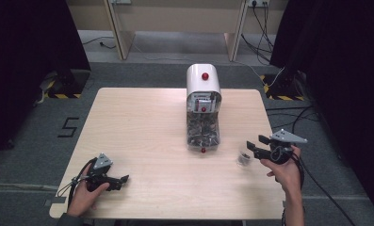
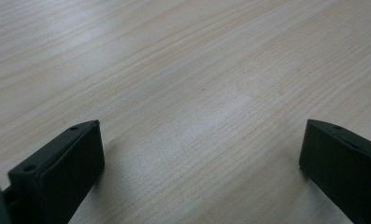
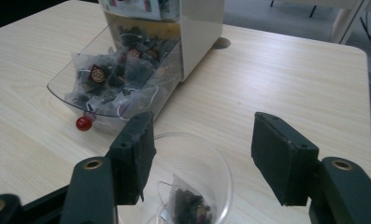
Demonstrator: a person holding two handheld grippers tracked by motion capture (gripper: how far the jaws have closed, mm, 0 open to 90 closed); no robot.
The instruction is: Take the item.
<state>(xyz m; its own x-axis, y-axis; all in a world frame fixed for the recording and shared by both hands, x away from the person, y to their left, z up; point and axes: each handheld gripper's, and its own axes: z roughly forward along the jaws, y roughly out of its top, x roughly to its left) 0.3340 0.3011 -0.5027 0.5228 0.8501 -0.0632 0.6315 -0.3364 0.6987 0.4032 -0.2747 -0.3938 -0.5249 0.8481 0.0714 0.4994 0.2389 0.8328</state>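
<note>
A white dispenser [image 1: 203, 87] with a red knob stands at the table's middle back. Its clear drawer [image 1: 202, 133] is pulled out and holds several tea bags [image 3: 122, 74]. A small clear cup [image 1: 243, 158] stands right of the drawer with one tea bag [image 3: 190, 203] inside. My right gripper [image 1: 252, 146] hovers just over the cup [image 3: 220, 163], open [image 3: 204, 140], its jaws well apart and not pressing on anything. My left gripper [image 1: 124, 179] rests low at the front left, open [image 2: 202, 135], with bare wood between its jaws.
The light wooden table [image 1: 142, 122] has a wide bare stretch between the two hands. A red ball handle [image 3: 83, 123] sticks out at the drawer's front. Cables [image 1: 279, 117] lie on the floor to the right, and desk legs stand behind.
</note>
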